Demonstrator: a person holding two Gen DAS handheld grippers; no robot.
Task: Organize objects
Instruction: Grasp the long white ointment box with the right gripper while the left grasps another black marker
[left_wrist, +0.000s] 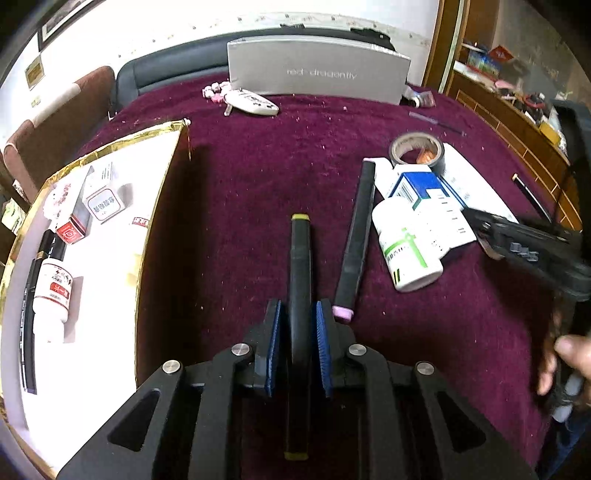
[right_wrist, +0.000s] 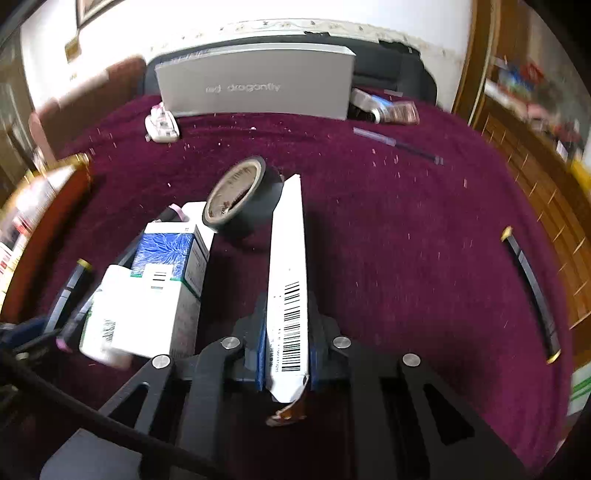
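Observation:
My left gripper is shut on a black marker with yellow ends, held lengthwise above the maroon tablecloth. A gold-rimmed white tray lies to its left and holds a white bottle, small boxes and a black pen. My right gripper is shut on a flat white box with a barcode. Beside it lie a blue-white medicine box, a tape roll and a pink-capped black marker. A white bottle with green print lies by the box.
A grey carton stands at the table's far edge, with a white remote in front of it. A black pen with gold ends lies at the right. A thin pen lies further back. Wooden shelving stands at the right.

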